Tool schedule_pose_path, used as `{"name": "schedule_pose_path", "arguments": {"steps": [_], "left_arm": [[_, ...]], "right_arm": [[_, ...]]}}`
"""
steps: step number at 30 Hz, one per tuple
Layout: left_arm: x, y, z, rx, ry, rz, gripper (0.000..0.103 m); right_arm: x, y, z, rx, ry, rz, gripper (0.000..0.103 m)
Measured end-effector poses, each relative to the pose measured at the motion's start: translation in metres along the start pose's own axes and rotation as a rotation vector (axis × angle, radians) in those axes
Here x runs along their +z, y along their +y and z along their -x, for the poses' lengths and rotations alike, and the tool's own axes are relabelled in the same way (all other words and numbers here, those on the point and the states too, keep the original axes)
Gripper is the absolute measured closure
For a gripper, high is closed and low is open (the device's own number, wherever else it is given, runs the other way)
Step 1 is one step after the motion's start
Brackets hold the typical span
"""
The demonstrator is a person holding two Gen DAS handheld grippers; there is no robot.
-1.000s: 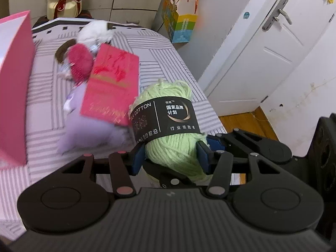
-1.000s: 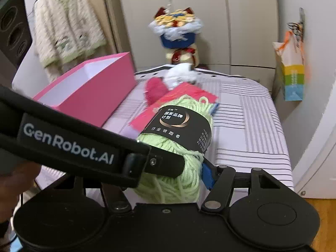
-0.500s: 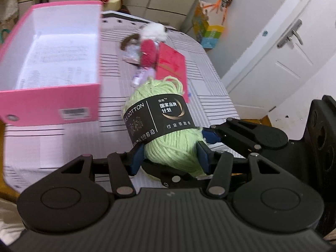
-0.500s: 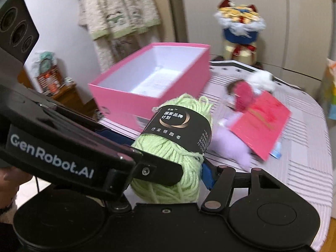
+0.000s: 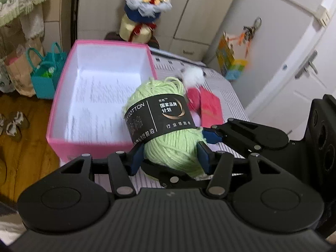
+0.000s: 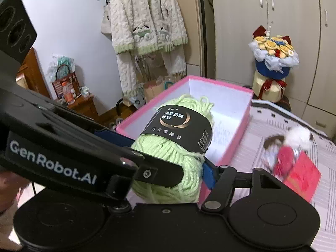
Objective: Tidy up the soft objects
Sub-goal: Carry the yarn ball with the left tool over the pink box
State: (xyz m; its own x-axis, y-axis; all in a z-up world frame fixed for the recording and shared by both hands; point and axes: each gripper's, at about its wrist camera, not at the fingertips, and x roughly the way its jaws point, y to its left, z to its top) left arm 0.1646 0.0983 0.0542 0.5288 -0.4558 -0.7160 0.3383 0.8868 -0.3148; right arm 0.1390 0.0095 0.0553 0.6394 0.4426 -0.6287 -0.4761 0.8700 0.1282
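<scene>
We see a fuzzy green yarn ball with a glossy black paper band. The pink box looks like matt cardboard, white inside. The tabletop wears striped cloth.

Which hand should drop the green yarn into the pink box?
Left: left gripper squeezes the green yarn ball by the pink box; right gripper's jaws, yarn between them, have just been opening.

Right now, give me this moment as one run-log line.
left gripper: shut on green yarn skein | right gripper: jaws just opening, skein between them | pink box: open, nothing visible inside
</scene>
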Motion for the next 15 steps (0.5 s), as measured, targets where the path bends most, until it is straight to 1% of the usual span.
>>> {"name": "schedule_pose_path", "arguments": {"steps": [4, 5, 7, 12, 15], "left_arm": [[0.029, 0.024, -0.010, 0.018, -0.025, 0.018, 0.050], [0.037, 0.030, -0.014, 0.020, -0.027, 0.025, 0.050], [0.052, 0.044, -0.025, 0.017, -0.027, 0.043, 0.050], [0.082, 0.082, -0.057, -0.010, 0.001, 0.129, 0.050], [0.093, 0.100, -0.075, -0.012, 0.011, 0.160, 0.050]], "right_arm": [[0.027, -0.012, -0.029, 0.027, -0.016, -0.009, 0.027], [0.035, -0.016, -0.037, 0.042, -0.019, -0.008, 0.024], [0.047, -0.028, -0.053, 0.066, -0.017, -0.027, 0.023], [0.071, -0.060, -0.098, 0.140, 0.020, -0.037, 0.021], [0.081, -0.071, -0.123, 0.177, 0.063, 0.033, 0.019]]}}
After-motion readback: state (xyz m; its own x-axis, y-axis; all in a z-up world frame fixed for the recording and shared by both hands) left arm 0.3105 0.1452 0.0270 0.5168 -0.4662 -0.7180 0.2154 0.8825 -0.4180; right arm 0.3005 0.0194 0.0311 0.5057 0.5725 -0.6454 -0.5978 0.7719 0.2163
